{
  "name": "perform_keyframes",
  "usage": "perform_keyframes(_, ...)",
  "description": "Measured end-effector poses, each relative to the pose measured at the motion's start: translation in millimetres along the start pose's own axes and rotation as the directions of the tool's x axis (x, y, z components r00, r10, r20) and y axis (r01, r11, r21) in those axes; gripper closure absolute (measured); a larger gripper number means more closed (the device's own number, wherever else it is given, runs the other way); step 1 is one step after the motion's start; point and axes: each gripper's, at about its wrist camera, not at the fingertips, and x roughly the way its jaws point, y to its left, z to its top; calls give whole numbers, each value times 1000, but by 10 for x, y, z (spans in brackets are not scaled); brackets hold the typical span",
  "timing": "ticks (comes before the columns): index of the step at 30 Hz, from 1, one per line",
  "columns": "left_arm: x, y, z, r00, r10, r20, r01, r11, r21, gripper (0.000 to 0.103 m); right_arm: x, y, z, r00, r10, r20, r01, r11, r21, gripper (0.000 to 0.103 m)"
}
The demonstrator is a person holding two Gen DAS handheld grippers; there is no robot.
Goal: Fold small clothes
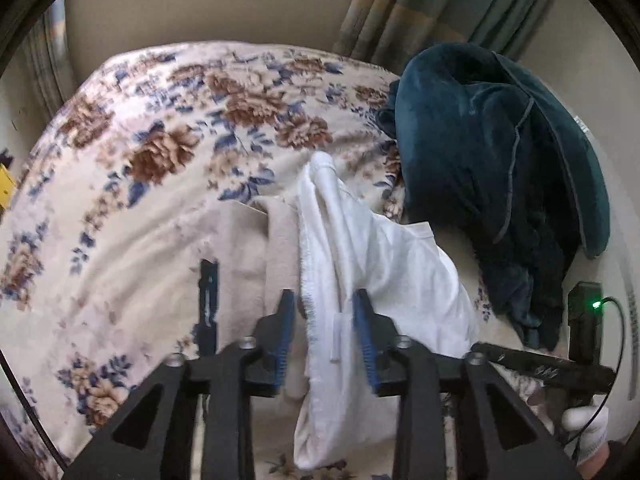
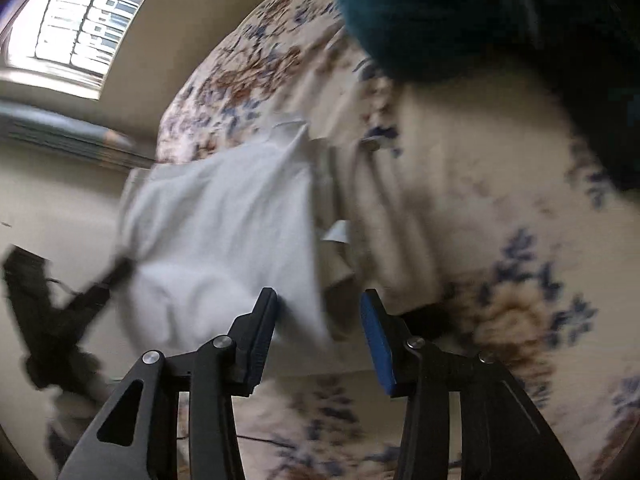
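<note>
A white garment [image 1: 384, 264] lies crumpled on the floral bed cover [image 1: 132, 216], one long fold running back between the fingers of my left gripper [image 1: 324, 314]. Its jaws stand apart, with a gap showing between the left pad and the cloth. In the blurred right wrist view the same white garment [image 2: 224, 224] has a corner hanging between the fingers of my right gripper [image 2: 320, 314]. It brushes the left finger [image 2: 264, 320], and the blue right pad [image 2: 376, 332] stands well away from it. A beige garment [image 1: 276, 248] lies flat under the white one.
A dark teal blanket [image 1: 500, 160] is heaped at the right, close to the white garment. A dark blue strip [image 1: 208, 304] lies on the cover to the left. A gloved hand [image 1: 584, 428] shows at the lower right. Curtains [image 1: 432, 4] hang behind the bed.
</note>
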Motion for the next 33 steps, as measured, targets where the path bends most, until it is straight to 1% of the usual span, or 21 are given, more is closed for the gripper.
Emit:
perform_keyframes(1,-23,-37,-32,1000,12,5,-11,1000,-6,56,54,6,-21,998,-57,-24,56,998,-26,57)
perform_keyframes(2,-21,-69,-66,1000,17,5,-17,1000,-11,51,80,5,-53,994,-103,-35,101,993,-55,57)
perform_keyframes(4,7,-135,-137,999,40,2,-40,999,-12,50,75,48,-131,985,-171,-29,167,981,-103,57)
perform_keyframes(6,31,-273,-243,996,89,3,-89,996,16,48,3,91,-157,989,-150,10,150,983,-106,57)
perform_keyframes(7,53,-359,-298,993,120,6,-120,992,45,36,-66,123,-169,990,-135,35,138,985,-106,57)
perform_keyframes(8,94,-444,-358,989,145,9,-145,986,81,21,-110,157,-182,991,-128,51,133,985,-110,51)
perform_keyframes(9,135,-481,-400,986,167,12,-168,980,109,18,-147,207,-209,991,-120,60,127,985,-115,34)
perform_keyframes(11,307,-489,-468,968,250,-1,-247,956,158,15,-123,265,-218,990,-123,66,131,982,-133,15)
perform_keyframes(12,391,-427,-491,953,303,-15,-297,942,159,15,-88,288,-231,987,-147,63,154,978,-143,15)
perform_keyframes(13,446,-318,-508,946,321,-32,-314,939,138,13,-6,315,-243,980,-190,61,197,969,-151,15)
perform_keyframes(14,493,-182,-510,948,313,-55,-307,947,95,3,71,324,-261,974,-220,51,226,961,-159,15)
perform_keyframes(15,519,-72,-511,947,312,-71,-309,949,57,0,146,321,-281,972,-231,37,234,959,-161,15)
perform_keyframes(17,544,122,-518,957,277,-89,-279,960,-7,0,291,289,-318,967,-254,7,252,954,-161,15)
perform_keyframes(18,566,168,-524,958,271,-97,-274,962,-20,0,318,292,-328,966,-258,5,256,953,-161,15)
perform_keyframes(20,552,194,-538,958,270,-97,-274,962,-23,0,383,298,-340,966,-259,-2,255,954,-157,15)
perform_keyframes(22,467,107,-552,956,284,-76,-284,959,7,0,375,333,-350,963,-271,4,268,950,-157,15)
perform_keyframes(25,258,-119,-604,952,307,-22,-305,951,53,0,177,426,-419,946,-316,69,323,932,-164,15)
perform_keyframes(27,112,-223,-672,944,331,8,-331,941,69,0,27,473,-503,925,-363,114,378,910,-168,15)
perform_keyframes(28,11,-276,-715,936,351,26,-352,933,76,0,-71,490,-567,912,-386,140,406,899,-166,15)
perform_keyframes(30,-139,-341,-772,930,367,39,-369,926,81,0,-241,520,-679,900,-401,173,426,892,-150,6)
perform_keyframes(33,-433,-485,-876,926,375,54,-378,923,78,0,-602,617,-883,883,-409,228,444,887,-126,4)
